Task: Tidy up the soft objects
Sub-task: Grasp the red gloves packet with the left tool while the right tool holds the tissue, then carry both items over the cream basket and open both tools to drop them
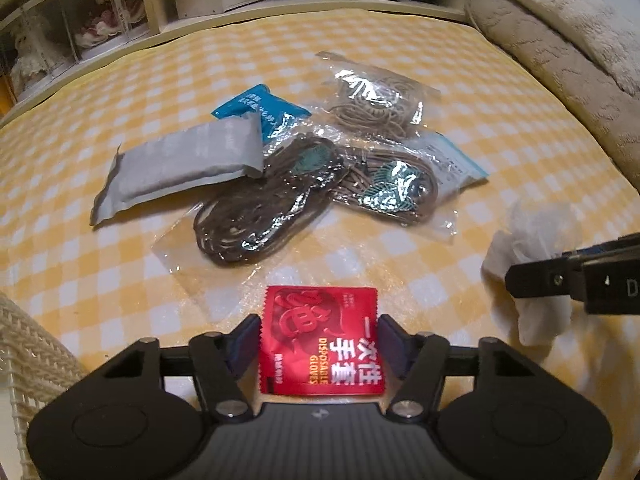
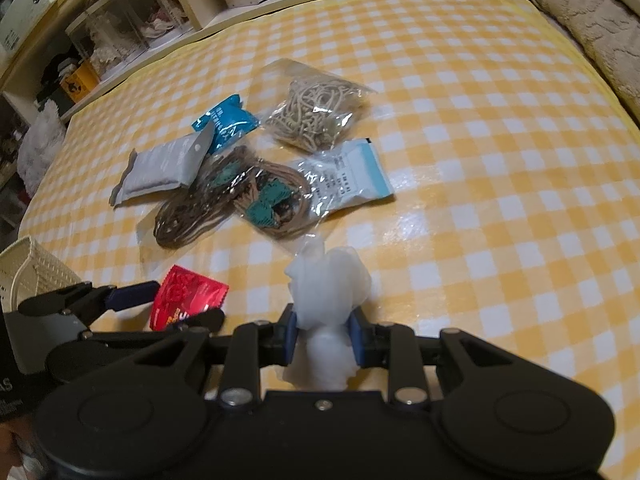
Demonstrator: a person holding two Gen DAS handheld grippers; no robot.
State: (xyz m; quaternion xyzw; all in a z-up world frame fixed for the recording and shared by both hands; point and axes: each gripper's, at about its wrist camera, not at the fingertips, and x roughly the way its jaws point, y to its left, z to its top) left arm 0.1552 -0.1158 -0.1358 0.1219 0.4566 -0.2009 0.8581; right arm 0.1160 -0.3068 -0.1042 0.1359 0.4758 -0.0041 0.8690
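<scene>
My left gripper (image 1: 318, 338) is shut on a red packet of disposable gloves (image 1: 320, 340) and holds it just above the yellow checked tabletop (image 1: 460, 128). The packet also shows in the right wrist view (image 2: 186, 300). My right gripper (image 2: 324, 334) is shut on a crumpled white plastic glove (image 2: 326, 292), which also shows at the right of the left wrist view (image 1: 532, 248). Ahead lies a pile: a grey pouch (image 1: 180, 164), a blue packet (image 1: 260, 110), clear bags of brown cord (image 1: 256, 204), a bag of beige cord (image 1: 376, 100) and a white-blue packet (image 2: 348, 176).
A cream woven basket (image 2: 36, 272) stands at the left edge of the table, also seen in the left wrist view (image 1: 24, 344). A beige fluffy blanket (image 1: 560, 40) lies along the right side. Shelves with clear boxes (image 1: 92, 20) line the back.
</scene>
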